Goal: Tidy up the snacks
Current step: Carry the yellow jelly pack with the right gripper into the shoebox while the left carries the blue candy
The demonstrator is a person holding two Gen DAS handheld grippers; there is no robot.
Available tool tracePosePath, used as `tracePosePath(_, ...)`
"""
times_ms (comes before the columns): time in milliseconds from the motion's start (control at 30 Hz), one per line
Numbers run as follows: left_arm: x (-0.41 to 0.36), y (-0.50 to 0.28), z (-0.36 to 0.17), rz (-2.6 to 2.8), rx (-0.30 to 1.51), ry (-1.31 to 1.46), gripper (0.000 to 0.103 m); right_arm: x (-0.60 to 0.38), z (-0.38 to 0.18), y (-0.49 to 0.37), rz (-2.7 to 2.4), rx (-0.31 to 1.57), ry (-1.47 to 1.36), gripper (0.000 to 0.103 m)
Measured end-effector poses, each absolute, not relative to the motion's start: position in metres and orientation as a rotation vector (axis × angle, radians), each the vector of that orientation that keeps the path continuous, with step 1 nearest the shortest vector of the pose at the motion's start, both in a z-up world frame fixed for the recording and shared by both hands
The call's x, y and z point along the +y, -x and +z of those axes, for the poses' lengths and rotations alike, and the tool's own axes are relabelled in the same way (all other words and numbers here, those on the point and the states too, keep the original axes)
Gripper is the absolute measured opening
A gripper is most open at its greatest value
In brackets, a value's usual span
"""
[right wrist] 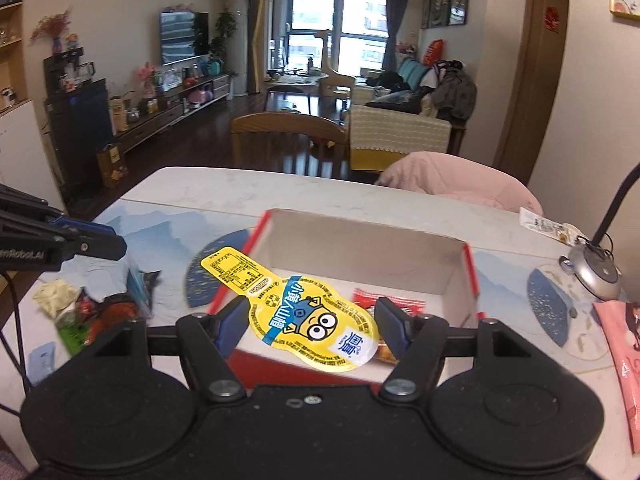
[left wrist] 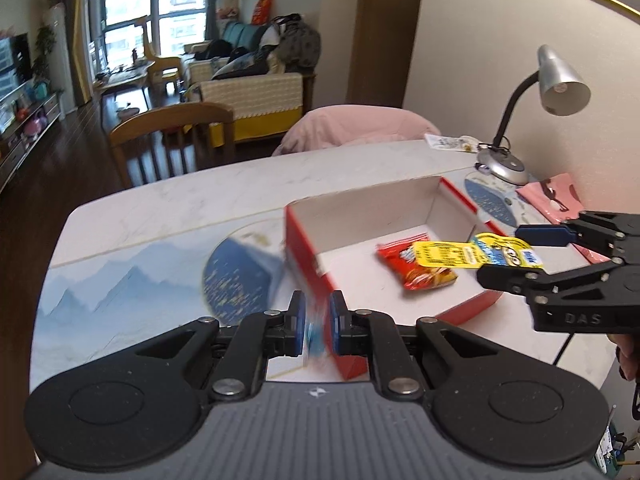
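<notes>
Daylight is coming through a big window (right wrist: pixel 338 28) with grey curtains, falling on dark wood floor (right wrist: pixel 256 112). A sofa (right wrist: pixel 400 136), wooden chair (right wrist: pixel 288 128) and TV (right wrist: pixel 178 38) are sitting beyond the marble table (right wrist: pixel 320 192). A silver desk lamp (left wrist: pixel 560 84) is standing by the cream wall (left wrist: pixel 480 40).

A silver gooseneck desk lamp (left wrist: pixel 556 84) stands at the marble table's (left wrist: pixel 168 196) far right corner, a pink-draped chair (left wrist: pixel 352 128) and a wooden chair (left wrist: pixel 172 140) behind, a sofa (right wrist: pixel 400 136) beyond.
</notes>
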State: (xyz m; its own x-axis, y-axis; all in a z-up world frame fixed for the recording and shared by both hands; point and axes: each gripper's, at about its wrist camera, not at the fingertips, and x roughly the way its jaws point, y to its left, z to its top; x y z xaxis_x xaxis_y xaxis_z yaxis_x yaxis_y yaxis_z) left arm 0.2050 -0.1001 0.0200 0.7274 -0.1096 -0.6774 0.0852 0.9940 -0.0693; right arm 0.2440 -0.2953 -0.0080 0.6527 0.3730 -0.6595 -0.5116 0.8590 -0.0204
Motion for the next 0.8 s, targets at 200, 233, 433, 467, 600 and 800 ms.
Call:
tracePosePath(200,-0.134,-0.235,0.014,-0.147,0.771,0.01,0.012,-0.314,-0.017,-0.273,0.471,0.716,0.221,0.068)
tracePosePath(233,-0.139,-0.239,0.011,-0.156,0.778,0.01,0.012,-0.317,-0.02,-0.278,0.469,0.722,0.222,0.068)
tracePosePath(433,-0.143,-0.27,-0.004,-0.112,0.83,0.025,0.012,-0.33,-0.038,-0.307,0.447,0.766,0.218,0.068)
tracePosePath(467,-0.137,-0.271,-0.004,-0.096,0.834,0.039,0.012,-0.333,-0.039,-0.31,0.448,0.768,0.21,0.068)
tracePosePath(600,-0.105,-0.275,-0.012,-0.016,0.871,0.117,0.012,-0.341,-0.042,-0.315,0.473,0.78,0.18,0.068)
tracePosePath(800,-0.068,-0.277,-0.042,0.061,0.946,0.199,0.013,-0.33,-0.05,-0.319,0.52,0.798,0.17,0.068)
